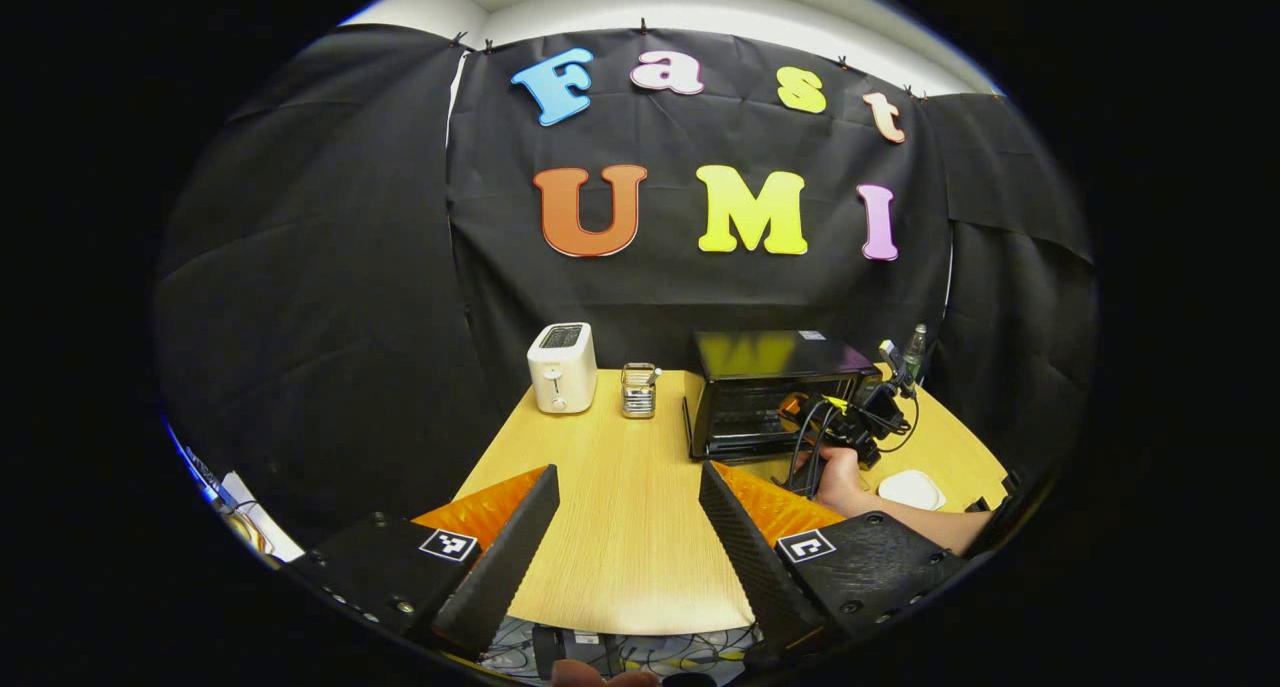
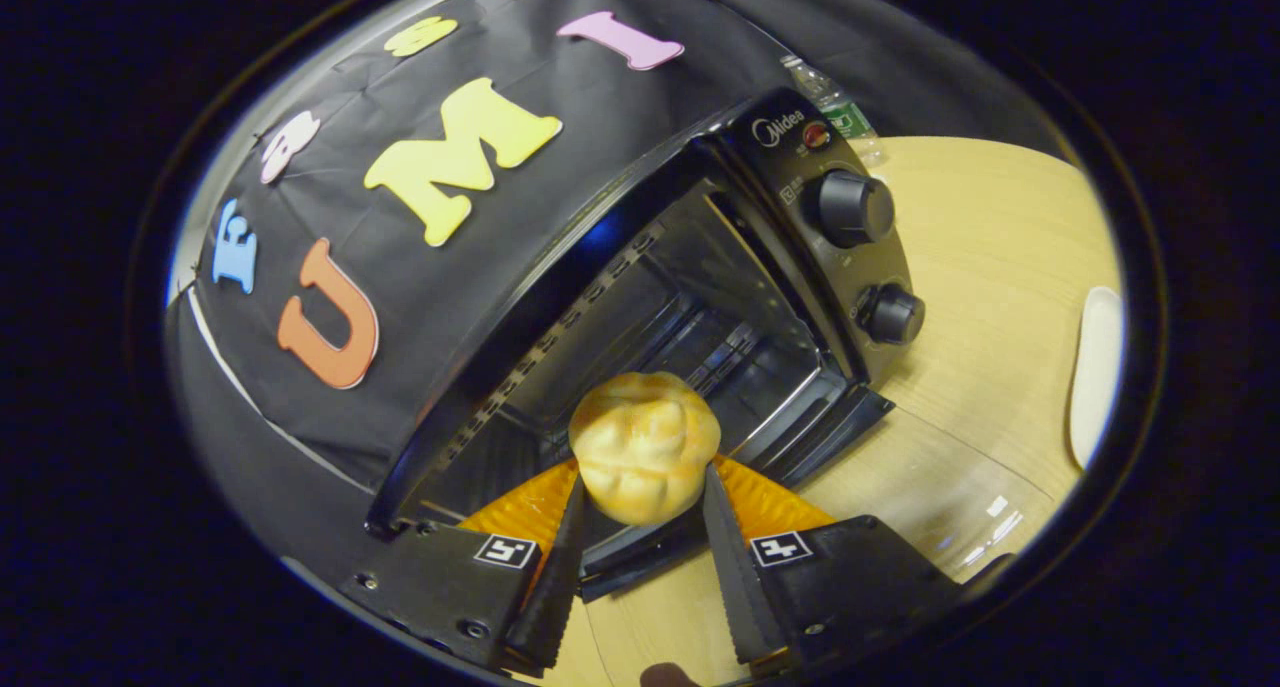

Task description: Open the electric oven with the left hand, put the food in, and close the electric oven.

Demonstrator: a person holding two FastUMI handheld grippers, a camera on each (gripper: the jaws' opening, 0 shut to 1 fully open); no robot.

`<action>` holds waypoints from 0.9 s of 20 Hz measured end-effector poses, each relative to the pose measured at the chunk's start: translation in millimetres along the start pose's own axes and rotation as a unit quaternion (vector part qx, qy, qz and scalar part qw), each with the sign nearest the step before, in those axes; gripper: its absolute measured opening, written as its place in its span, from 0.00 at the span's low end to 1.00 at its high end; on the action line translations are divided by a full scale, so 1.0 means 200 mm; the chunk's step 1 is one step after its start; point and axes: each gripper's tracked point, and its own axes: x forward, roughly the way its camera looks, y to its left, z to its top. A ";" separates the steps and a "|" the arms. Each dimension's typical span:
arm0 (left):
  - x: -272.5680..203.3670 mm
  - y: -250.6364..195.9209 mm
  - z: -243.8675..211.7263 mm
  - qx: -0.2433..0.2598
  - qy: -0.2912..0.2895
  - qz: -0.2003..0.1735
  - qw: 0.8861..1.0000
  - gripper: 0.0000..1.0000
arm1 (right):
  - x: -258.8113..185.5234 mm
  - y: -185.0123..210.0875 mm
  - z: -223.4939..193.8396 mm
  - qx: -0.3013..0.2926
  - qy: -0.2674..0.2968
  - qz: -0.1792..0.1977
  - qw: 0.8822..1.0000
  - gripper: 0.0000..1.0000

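Observation:
The black electric oven [image 1: 775,392] stands at the back right of the wooden table, its door folded down. In the right gripper view the oven's open cavity [image 2: 640,327] lies straight ahead, tilted, with two knobs [image 2: 855,209] on its panel. My right gripper [image 2: 640,487] is shut on a golden bread roll [image 2: 645,445], held just in front of the oven mouth above the lowered door. In the left gripper view my left gripper [image 1: 628,492] hangs open over the table's near middle, nothing between its fingers; the right gripper [image 1: 850,422] and the hand holding it are at the oven front.
A white toaster [image 1: 562,367] and a small metal holder [image 1: 638,390] stand at the back of the table [image 1: 620,547]. A white plate [image 1: 912,489] lies right of the oven, also visible as the plate [image 2: 1092,372]. A bottle [image 1: 915,349] stands behind the oven.

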 end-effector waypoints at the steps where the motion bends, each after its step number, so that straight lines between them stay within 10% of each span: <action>1: 0.00 0.01 -0.01 0.002 0.002 0.003 1.000 0.93 | 0.02 0.00 0.01 -0.002 -0.003 -0.002 1.000 0.63; 18: -0.10 -0.02 -0.02 -0.015 0.005 0.009 1.000 0.93 | 0.00 0.05 -0.04 -0.079 0.012 0.019 0.997 0.96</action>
